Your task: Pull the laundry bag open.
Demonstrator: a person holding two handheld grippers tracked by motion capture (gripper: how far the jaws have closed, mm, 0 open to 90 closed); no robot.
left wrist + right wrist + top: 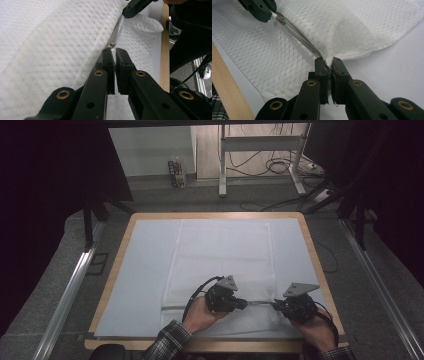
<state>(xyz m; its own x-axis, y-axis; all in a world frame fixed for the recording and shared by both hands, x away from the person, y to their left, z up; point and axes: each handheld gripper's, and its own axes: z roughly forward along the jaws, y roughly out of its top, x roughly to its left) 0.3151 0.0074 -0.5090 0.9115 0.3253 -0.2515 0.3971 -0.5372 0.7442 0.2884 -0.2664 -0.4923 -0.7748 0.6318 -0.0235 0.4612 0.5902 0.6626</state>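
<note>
High view: a wooden counter (125,245) covered by a pale sheet (145,270), on which a white mesh laundry bag (220,255) lies flat, its near end toward the person. The left tool (244,303) and the right tool (274,305) face each other at the bag's near right corner, each in one of the person's hands, the left hand (200,316) emerging from a plaid sleeve (167,342); between the two tips runs a short taut stretch of the bag's zipper (259,303). From this height the grip itself is too small to read. Left gripper view: the jaws of the left tool (115,53) stand pressed together on a thin white tab of the bag, with a small metal zipper pull (112,45) just beyond the tips; the mesh (62,50) rises to the left in a blurred fold, and the tip of the right tool (135,7) appears at the top, near the wooden counter edge (164,50). Right gripper view: the jaws of the right tool (327,63) are clamped on the gathered end of the bag where the grey zipper tape (299,37) meets the mesh (352,27); the tape runs diagonally up to the left tool (263,11), which pinches its far end beside the pull (280,20). This view also shows the mesh lifted into a tent above the sheet (392,72), and the counter edge (229,92) at lower left.
</note>
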